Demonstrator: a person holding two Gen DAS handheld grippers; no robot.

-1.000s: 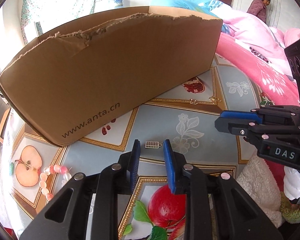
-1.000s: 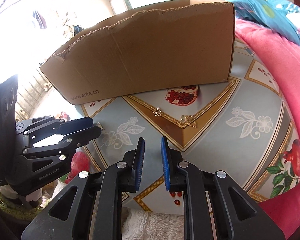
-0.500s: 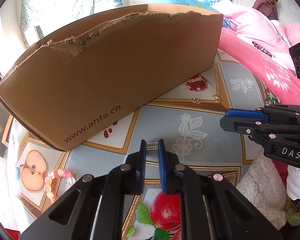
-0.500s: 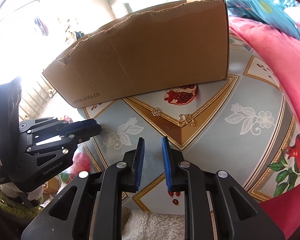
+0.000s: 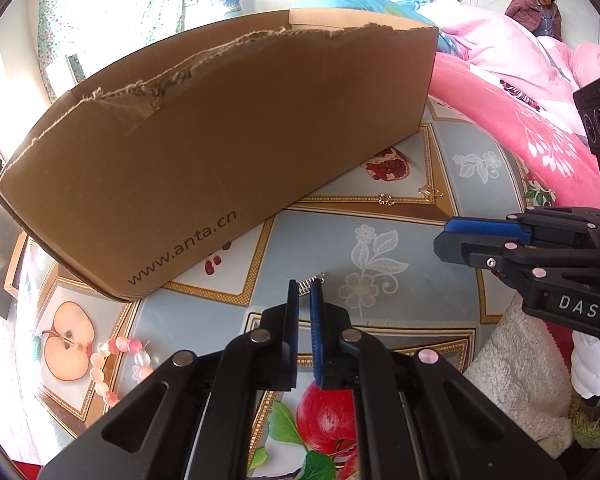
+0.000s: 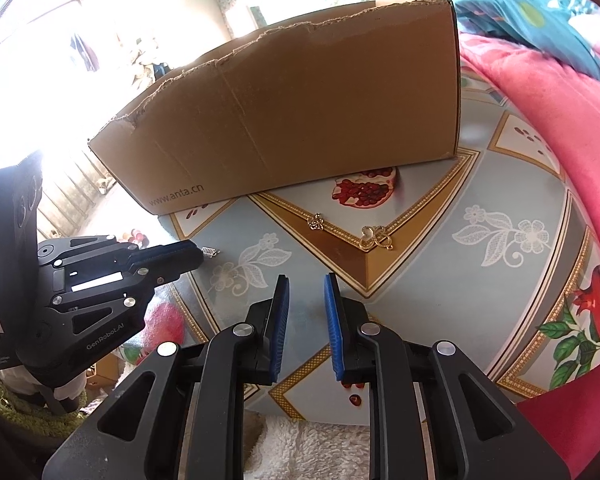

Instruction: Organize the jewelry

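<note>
A small silver comb-like jewelry piece lies on the patterned table; my left gripper is shut on its near end. The piece also shows in the right wrist view, at the left gripper's tips. Two small gold pieces lie on the gold band near the pomegranate print; they also show in the left wrist view. My right gripper is open and empty, short of them. A pink bead bracelet lies at the left. A torn cardboard box stands behind.
Pink and blue bedding borders the table on the right. A white fluffy cloth lies at the table's near edge. A person stands far back.
My left gripper closed from open onto the silver piece and moved slightly forward. The right gripper has opened a little wider and stayed in place.
</note>
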